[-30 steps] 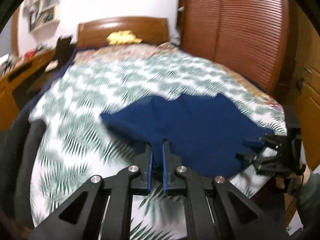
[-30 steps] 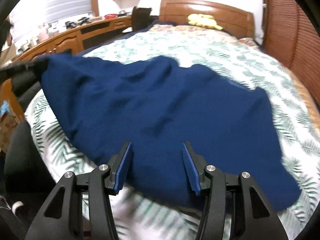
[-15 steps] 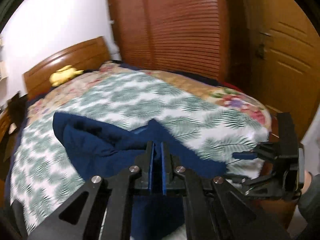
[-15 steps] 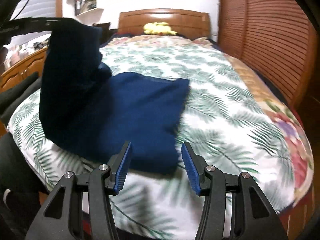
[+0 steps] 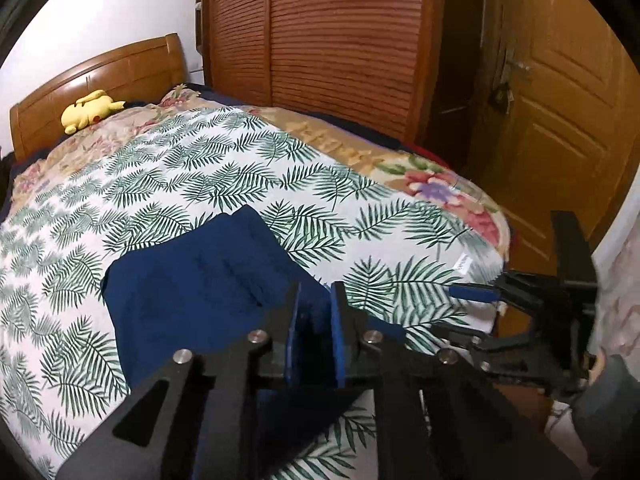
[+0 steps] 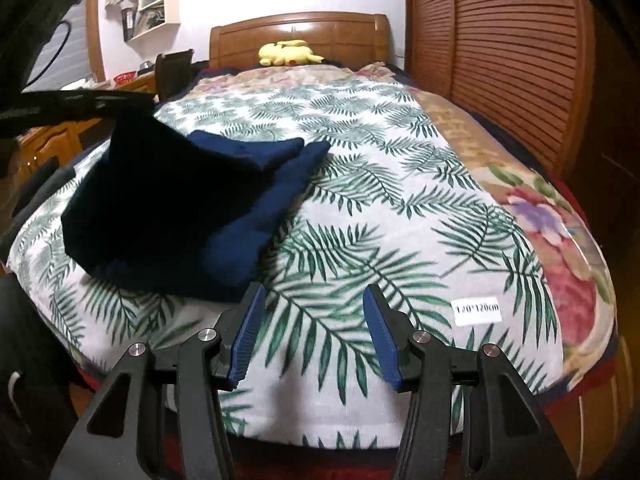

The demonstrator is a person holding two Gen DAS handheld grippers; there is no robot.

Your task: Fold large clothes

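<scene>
A navy blue garment (image 5: 192, 288) lies folded over on the palm-leaf bedsheet (image 5: 240, 176), near the foot of the bed. My left gripper (image 5: 314, 292) has a fold of that cloth between its blue pads, and its jaws are opening. In the right wrist view the garment (image 6: 240, 216) rises in a tent to the left gripper (image 6: 144, 98) at upper left, still hanging from it. My right gripper (image 6: 312, 300) stands open and empty over bare sheet, just right of the garment's near edge. The left wrist view shows the right gripper (image 5: 460, 312) at the bed's right corner.
A yellow plush toy (image 6: 286, 53) rests by the wooden headboard. Slatted wardrobe doors (image 5: 340, 40) and a wooden door (image 5: 560, 120) stand to the right of the bed. A desk (image 6: 48, 140) runs along the left side. A white size label (image 6: 476, 307) sits on the sheet.
The spread garment was carried over itself towards the bed's foot and now lies folded narrow. The left pads stand a little wider apart. The right gripper slid right, off the cloth.
</scene>
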